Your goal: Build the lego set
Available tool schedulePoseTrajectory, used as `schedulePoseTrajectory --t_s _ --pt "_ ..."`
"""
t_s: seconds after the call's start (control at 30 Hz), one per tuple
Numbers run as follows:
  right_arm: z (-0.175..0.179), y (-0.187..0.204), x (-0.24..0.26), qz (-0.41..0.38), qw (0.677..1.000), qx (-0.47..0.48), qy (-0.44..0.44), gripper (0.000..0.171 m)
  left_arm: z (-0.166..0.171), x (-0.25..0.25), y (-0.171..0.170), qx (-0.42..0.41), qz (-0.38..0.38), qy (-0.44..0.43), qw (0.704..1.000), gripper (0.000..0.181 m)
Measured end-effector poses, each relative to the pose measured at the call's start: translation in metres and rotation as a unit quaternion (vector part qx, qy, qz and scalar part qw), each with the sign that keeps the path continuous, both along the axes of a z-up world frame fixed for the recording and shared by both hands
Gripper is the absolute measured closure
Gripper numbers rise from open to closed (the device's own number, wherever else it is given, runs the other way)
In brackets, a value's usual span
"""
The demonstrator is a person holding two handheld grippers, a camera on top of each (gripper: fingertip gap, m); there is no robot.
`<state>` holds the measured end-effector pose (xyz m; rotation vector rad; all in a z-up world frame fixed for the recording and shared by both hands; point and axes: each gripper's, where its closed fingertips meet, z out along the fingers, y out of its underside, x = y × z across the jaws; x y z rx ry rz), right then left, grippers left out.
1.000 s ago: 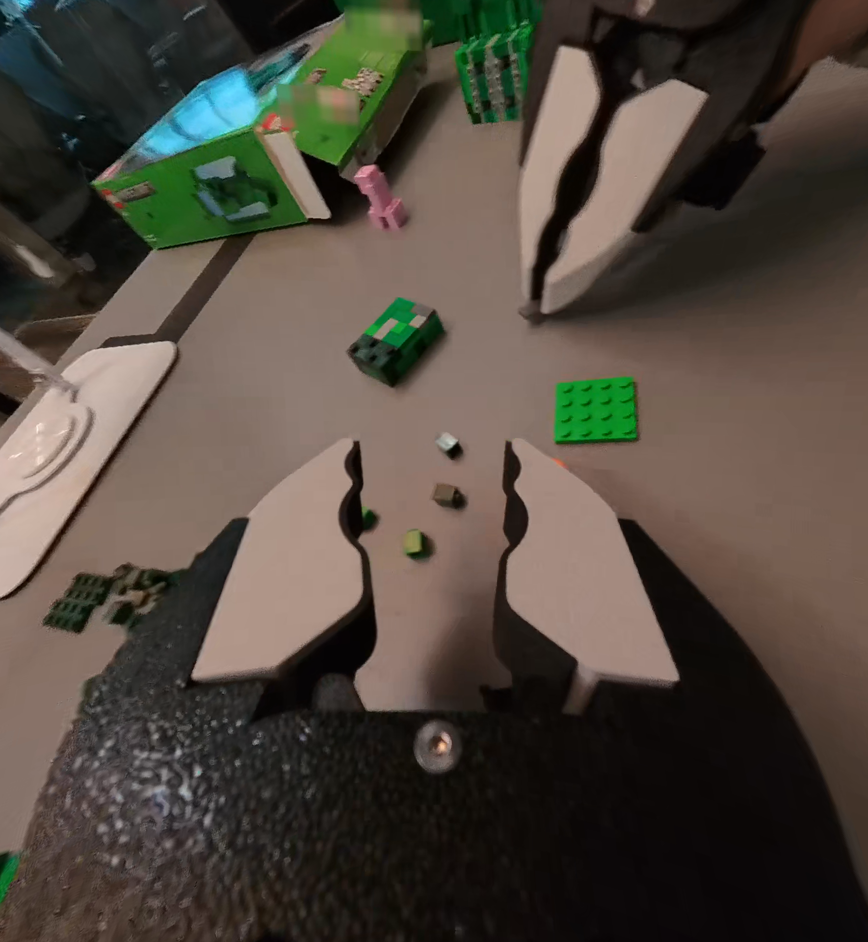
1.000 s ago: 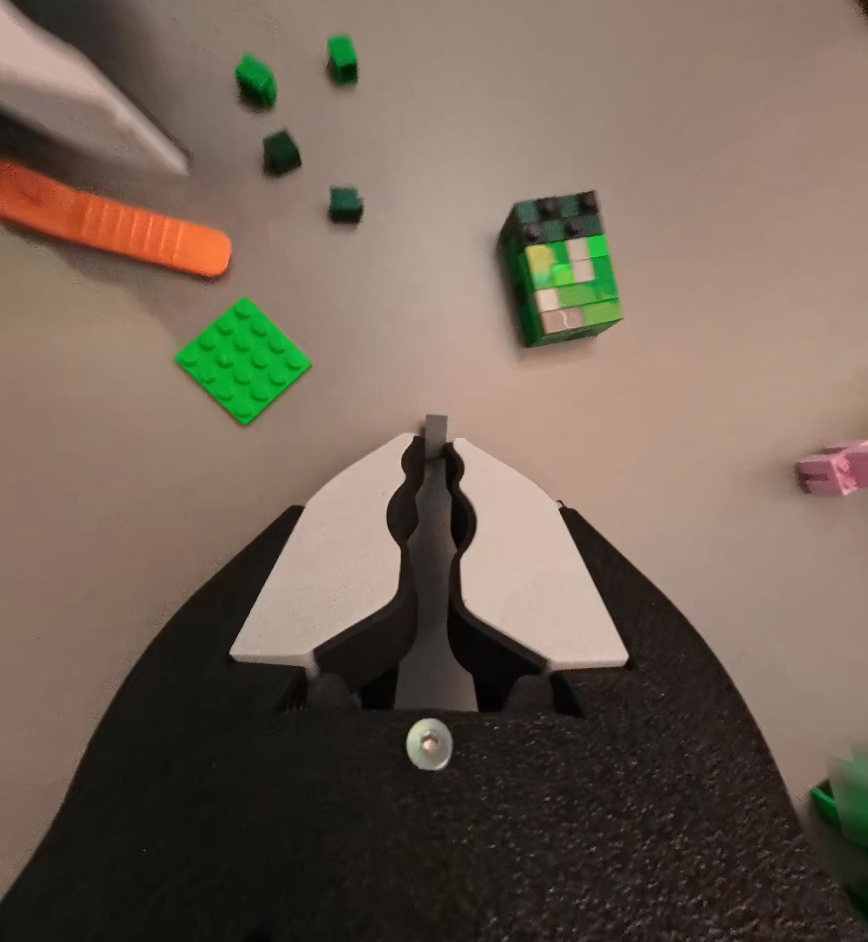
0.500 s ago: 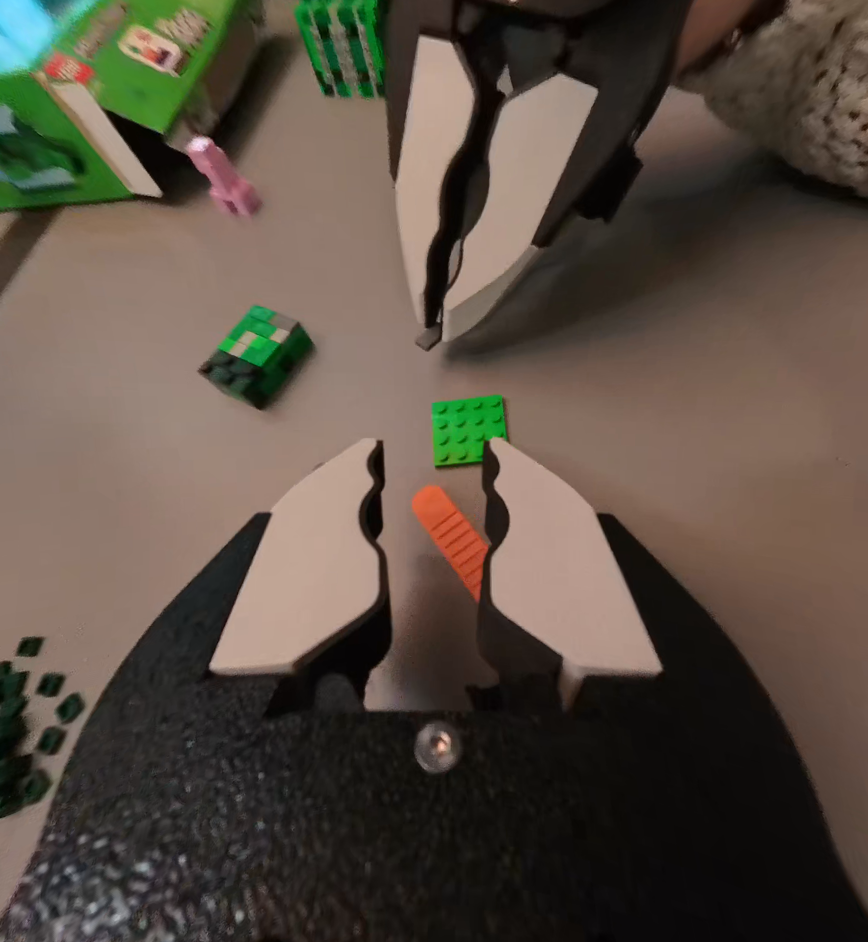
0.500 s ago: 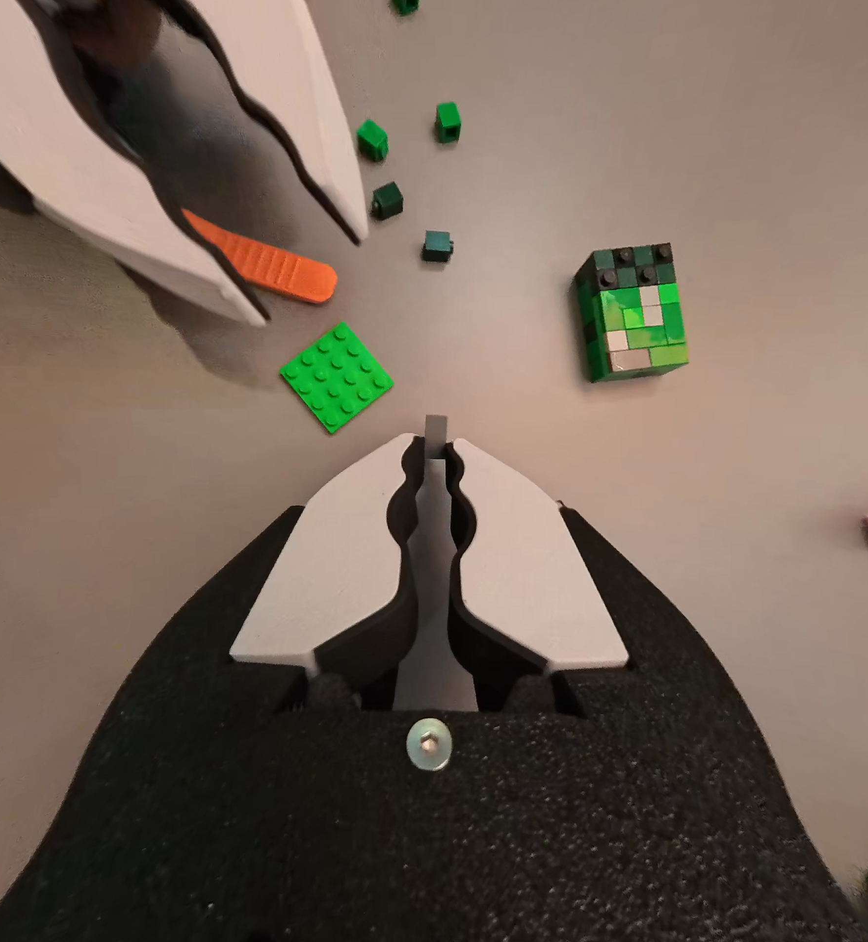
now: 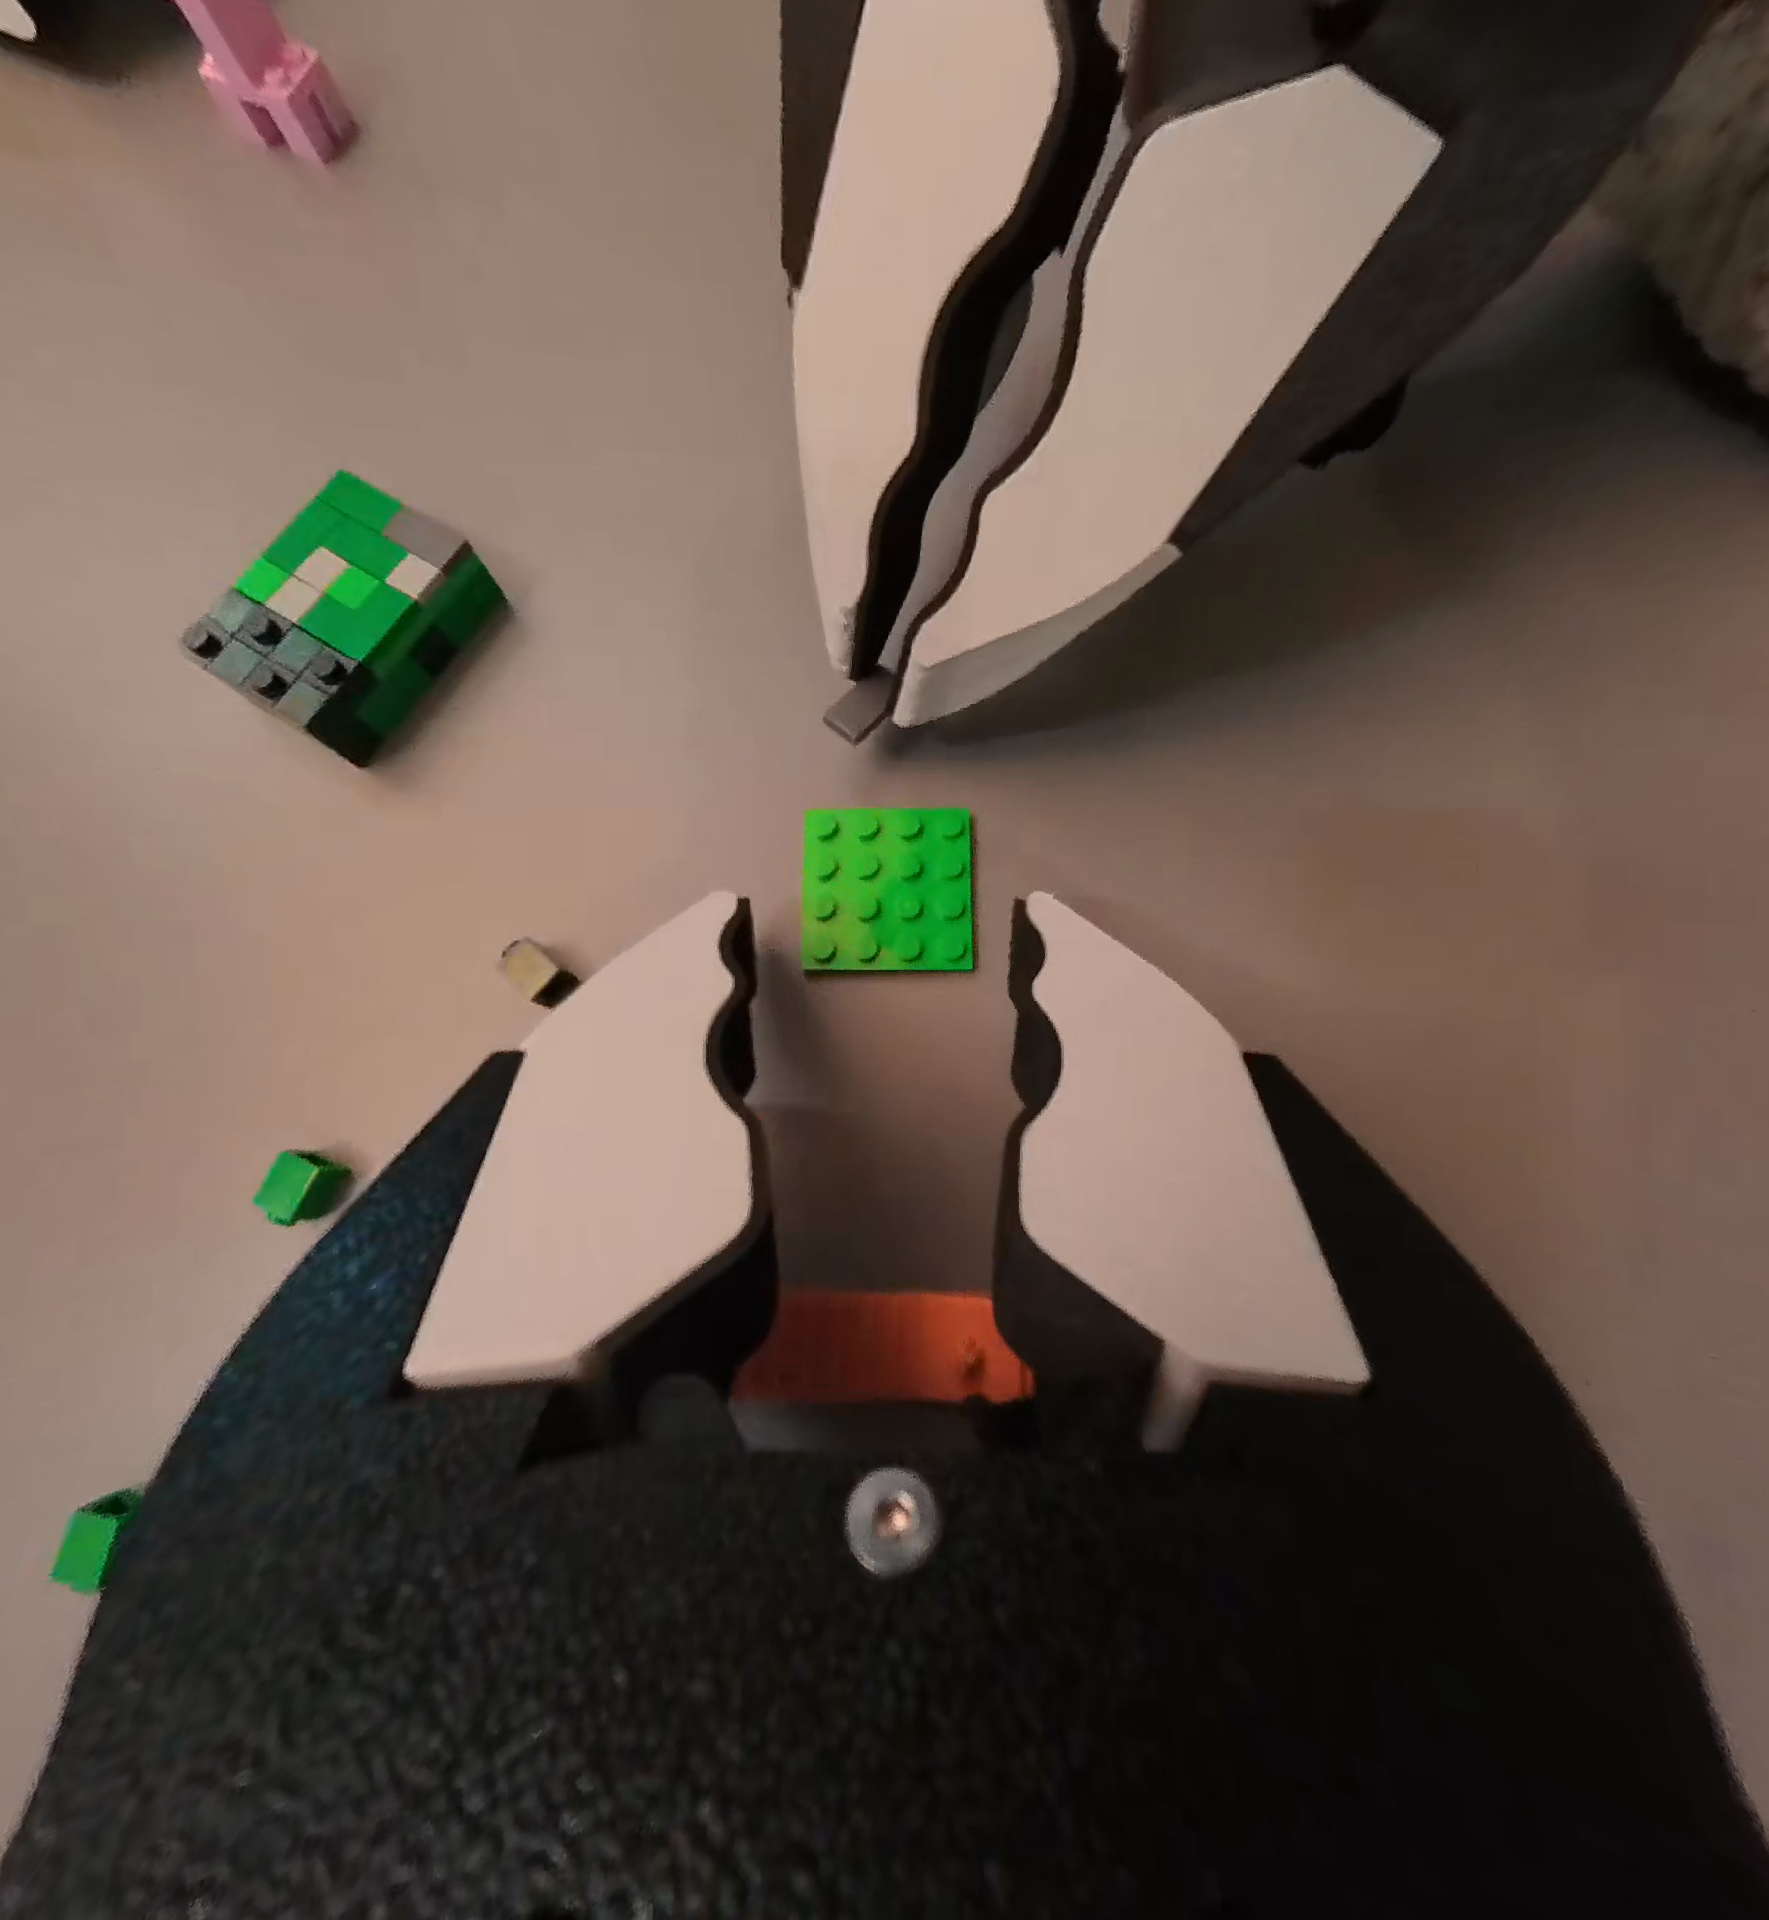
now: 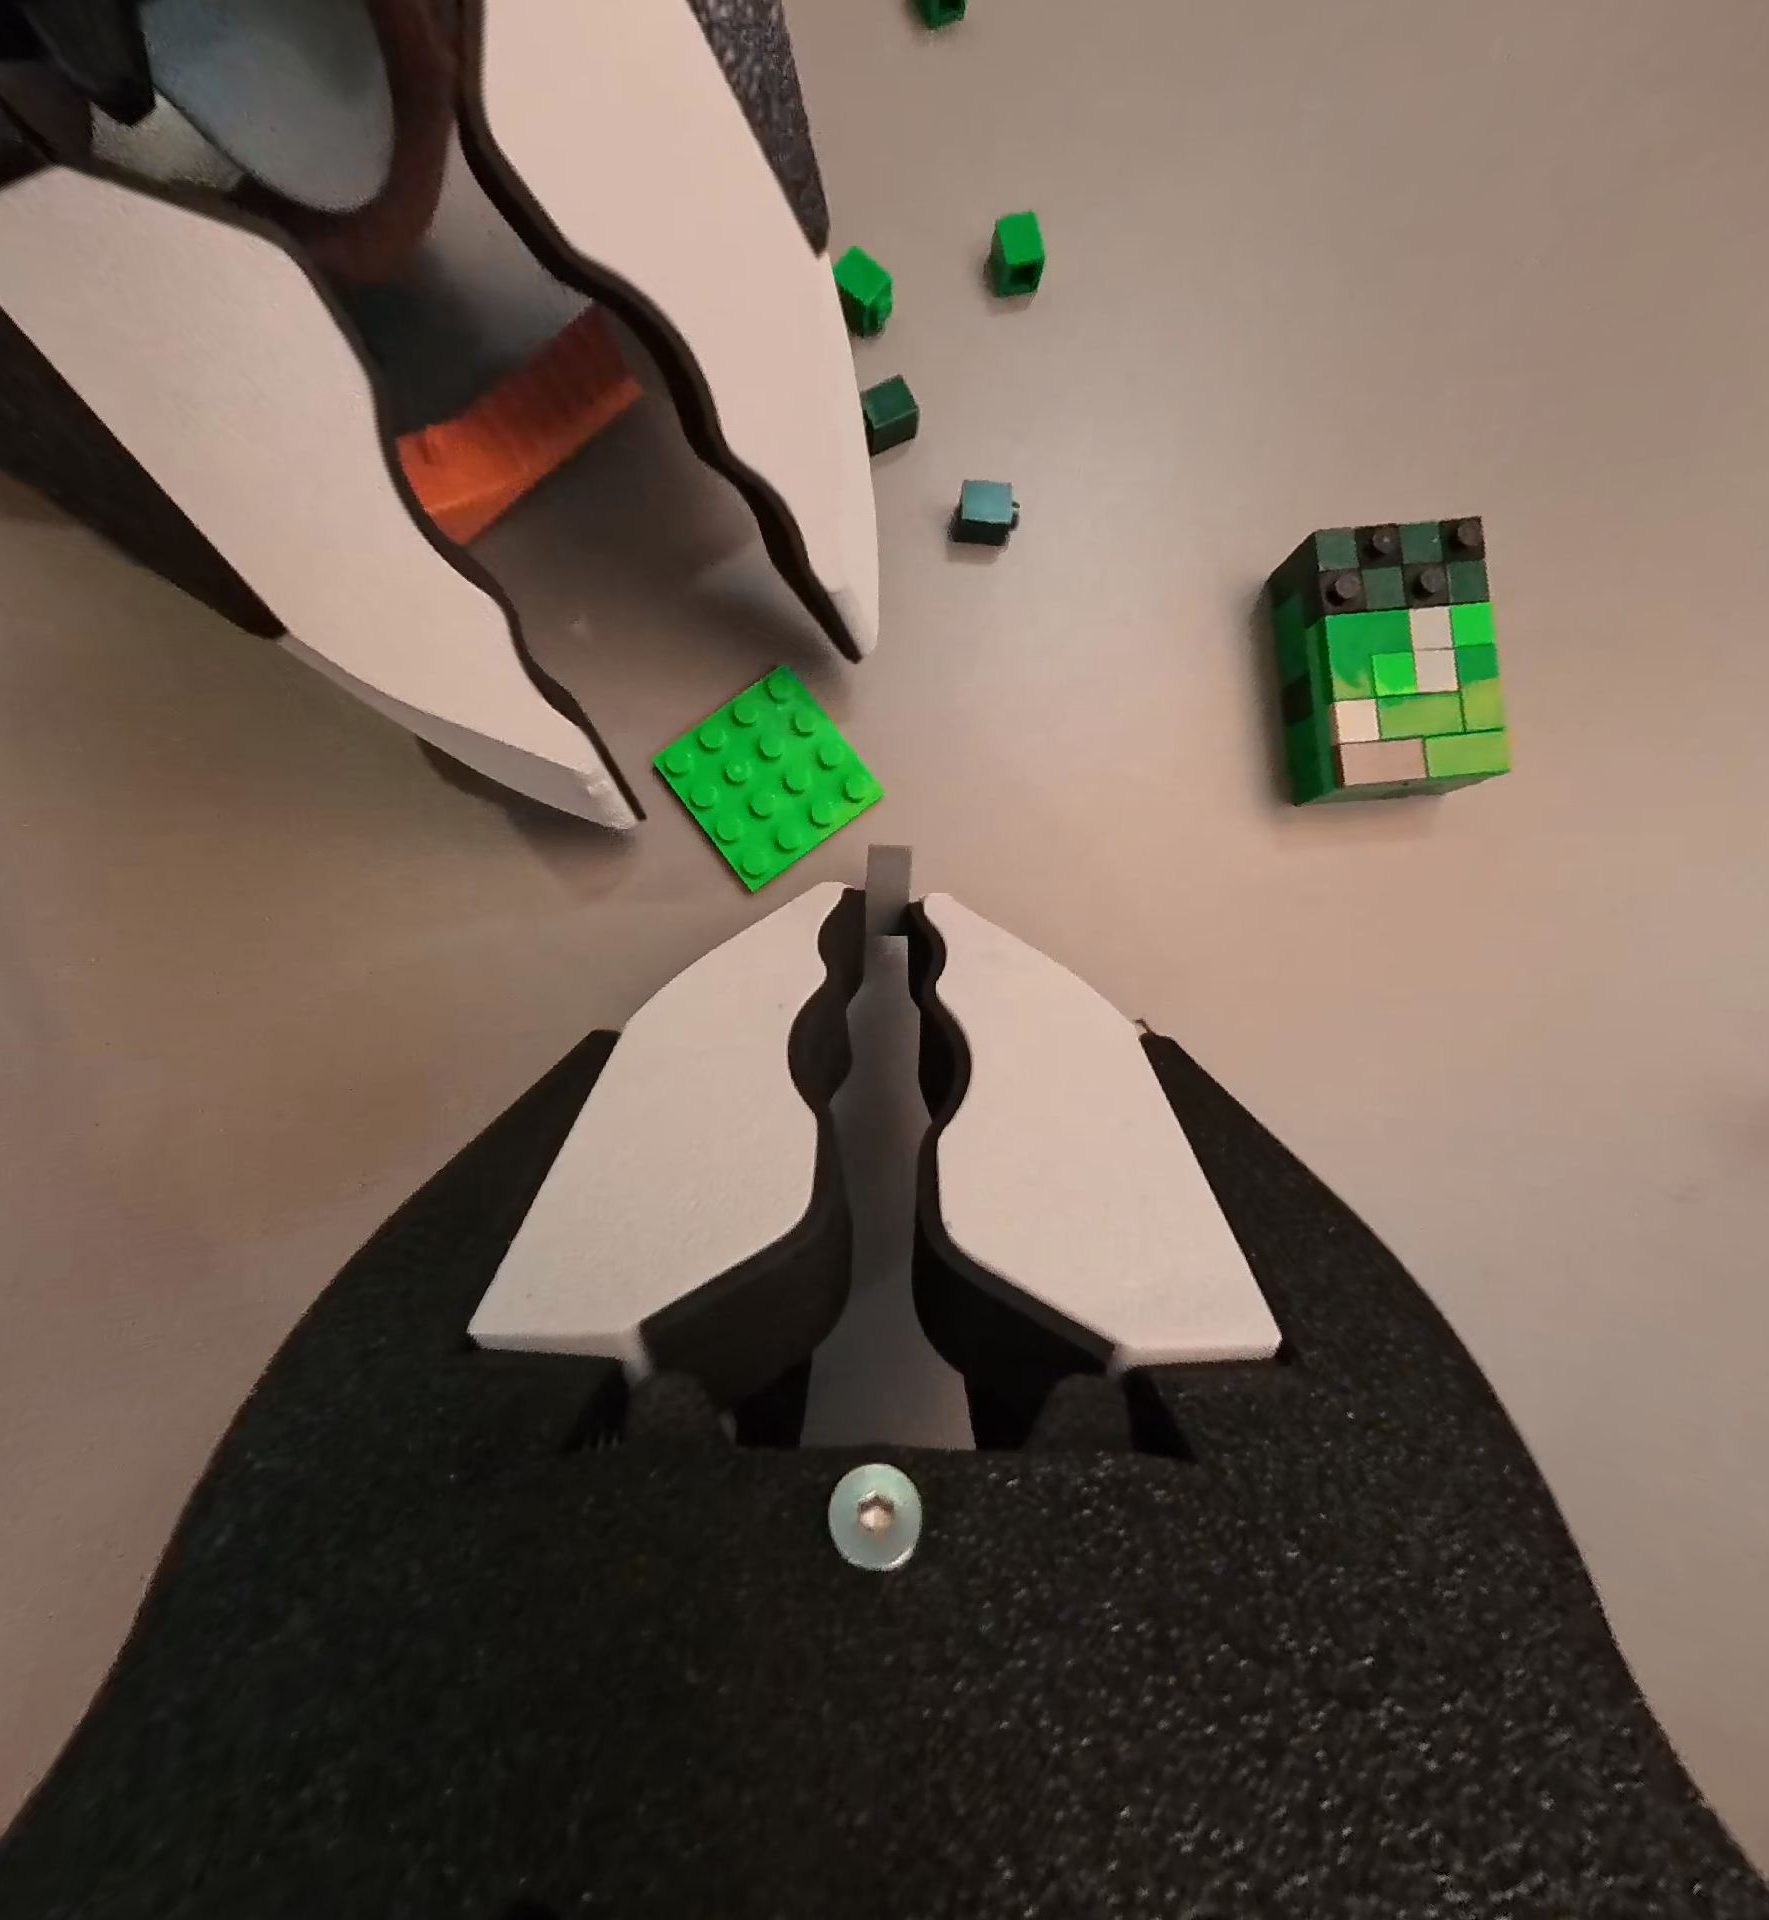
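Over grey table, left fingers spread by green plate; right fingers pinch grey tile

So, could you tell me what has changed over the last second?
The open left gripper swung from the small loose bricks over the orange separator to the green plate, which now lies just ahead of its fingertips. The right gripper closed in on the plate too. It stays shut on the grey tile; nothing on the table moved.
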<state>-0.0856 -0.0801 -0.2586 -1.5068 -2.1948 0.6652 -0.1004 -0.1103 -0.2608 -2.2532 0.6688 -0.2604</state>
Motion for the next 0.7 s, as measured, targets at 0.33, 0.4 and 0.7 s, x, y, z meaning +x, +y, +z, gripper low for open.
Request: schedulePoseTrajectory --t_s 0.33,0.4,0.7 --pt "-0.004 -0.006 0.001 -0.05 0.998 -0.006 -0.03 0.164 -0.007 0.003 -0.003 -0.025 -0.002 0.052 0.998 0.151" --pt "-0.001 -0.01 -0.001 -0.058 0.998 -0.022 -0.024 0.164 -0.007 0.002 -0.003 -0.028 0.005 0.042 0.999 0.151" --pt "-0.005 -0.017 -0.002 -0.078 0.996 -0.026 -0.045 0.164 -0.007 0.003 -0.002 -0.017 0.025 0.034 0.999 0.151"
